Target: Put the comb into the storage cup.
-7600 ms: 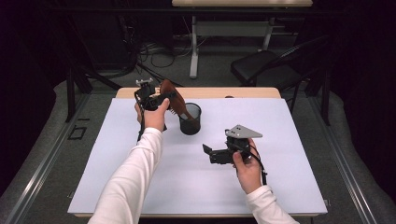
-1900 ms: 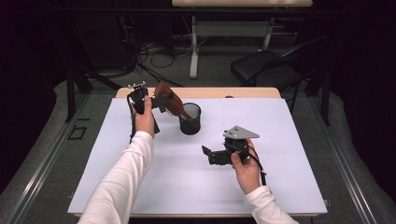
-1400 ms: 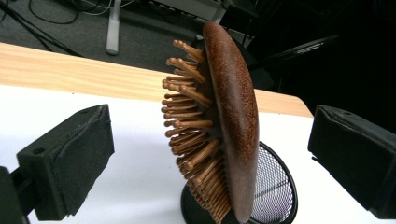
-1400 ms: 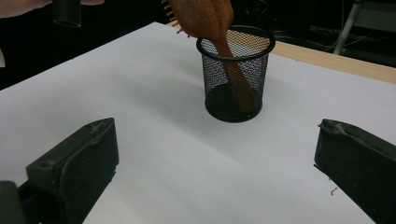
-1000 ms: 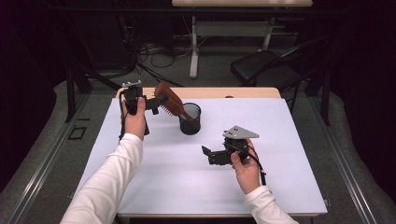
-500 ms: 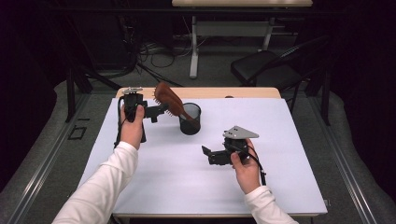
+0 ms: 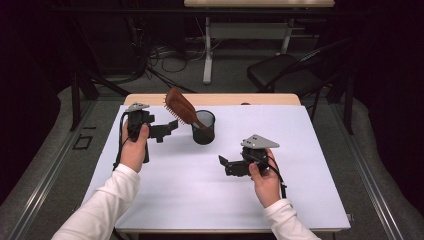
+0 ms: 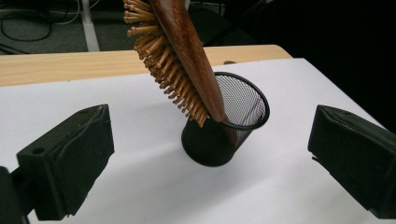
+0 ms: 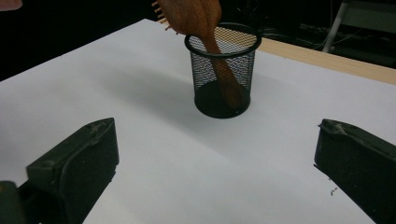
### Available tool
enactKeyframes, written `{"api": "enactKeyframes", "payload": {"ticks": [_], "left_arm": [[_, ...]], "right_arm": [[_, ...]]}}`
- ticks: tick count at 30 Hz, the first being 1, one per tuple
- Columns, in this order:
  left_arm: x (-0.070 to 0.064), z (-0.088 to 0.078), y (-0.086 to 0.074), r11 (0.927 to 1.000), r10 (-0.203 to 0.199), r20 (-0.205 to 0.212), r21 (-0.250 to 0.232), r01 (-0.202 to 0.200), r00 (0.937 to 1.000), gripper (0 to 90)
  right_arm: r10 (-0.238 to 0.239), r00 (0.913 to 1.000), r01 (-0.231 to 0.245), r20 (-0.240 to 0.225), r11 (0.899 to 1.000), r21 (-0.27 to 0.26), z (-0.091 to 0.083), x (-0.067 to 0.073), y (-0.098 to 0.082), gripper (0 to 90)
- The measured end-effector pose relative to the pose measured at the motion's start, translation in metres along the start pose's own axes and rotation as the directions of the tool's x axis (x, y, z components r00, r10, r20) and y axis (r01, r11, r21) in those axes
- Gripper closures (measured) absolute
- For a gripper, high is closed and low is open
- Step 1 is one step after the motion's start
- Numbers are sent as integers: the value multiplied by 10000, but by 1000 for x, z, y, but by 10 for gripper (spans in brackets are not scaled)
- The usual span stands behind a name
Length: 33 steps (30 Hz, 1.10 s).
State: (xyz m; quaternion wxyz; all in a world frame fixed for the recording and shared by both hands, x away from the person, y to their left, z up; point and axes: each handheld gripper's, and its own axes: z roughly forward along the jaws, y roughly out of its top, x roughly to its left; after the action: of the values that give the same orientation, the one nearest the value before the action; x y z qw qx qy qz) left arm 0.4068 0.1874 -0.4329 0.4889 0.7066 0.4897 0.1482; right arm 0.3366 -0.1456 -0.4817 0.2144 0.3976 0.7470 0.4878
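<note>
My left tongs point(image 7: 170, 131) and right tongs point(image 7: 226, 165) both gape empty near the black mesh cup point(image 7: 203, 127) on the white tabletop point(image 7: 200, 195), where a stiff, light-looking brown wooden hairbrush point(image 7: 181, 106) leans handle-down, best gripped by its bare back.

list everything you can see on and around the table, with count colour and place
brown wooden hairbrush: 1, brown, handle down in the cup, head leaning out over the rim
black wire mesh cup: 1, black, upright on the sheet, toward the far side
white sheet: 1, white, covering most of the table
wooden table: 1, light wood, bare strip at the far edge
black chair: 1, black, on the floor beyond the table
left gripper: 1, black, left of the cup, fingers open
right gripper: 1, black, near right, fingers open
white sleeves: 2, white, bottom edge
</note>
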Motion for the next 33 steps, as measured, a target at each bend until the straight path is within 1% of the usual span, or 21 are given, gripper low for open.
{"api": "enactKeyframes", "payload": {"ticks": [9,12,14,15,17,22,28,33], "left_arm": [[-5,-16,-14,9986,530,342,-104,-527,9980,3],[-6,-20,-20,9979,646,531,-65,-644,9965,3],[-7,-22,-25,9978,654,622,-102,-649,9959,3],[-7,-24,-27,9975,712,638,-88,-707,9954,3],[-7,-26,-32,9972,745,672,-131,-738,9950,3],[-4,-29,-46,9976,688,733,-169,-677,9949,3],[0,-33,-60,9970,758,595,-168,-749,9953,3],[4,-35,-72,9978,635,589,-206,-624,9962,3]], "right_arm": [[-51,9993,53,379,10000,-48,-19,-11,-2,0],[-55,9985,59,541,9999,-84,-25,-16,-4,0],[-87,9982,94,593,9999,-108,-29,-17,-7,0],[-91,9980,94,626,9999,-40,-31,-18,-9,0],[-113,9977,114,670,9999,-6,-33,-20,-13,0],[-76,9967,69,810,9999,88,-41,-24,-22,0],[78,9949,-86,1006,9999,66,-48,-30,-32,0],[265,9928,-269,1167,9996,15,-51,-35,-42,0]]}}
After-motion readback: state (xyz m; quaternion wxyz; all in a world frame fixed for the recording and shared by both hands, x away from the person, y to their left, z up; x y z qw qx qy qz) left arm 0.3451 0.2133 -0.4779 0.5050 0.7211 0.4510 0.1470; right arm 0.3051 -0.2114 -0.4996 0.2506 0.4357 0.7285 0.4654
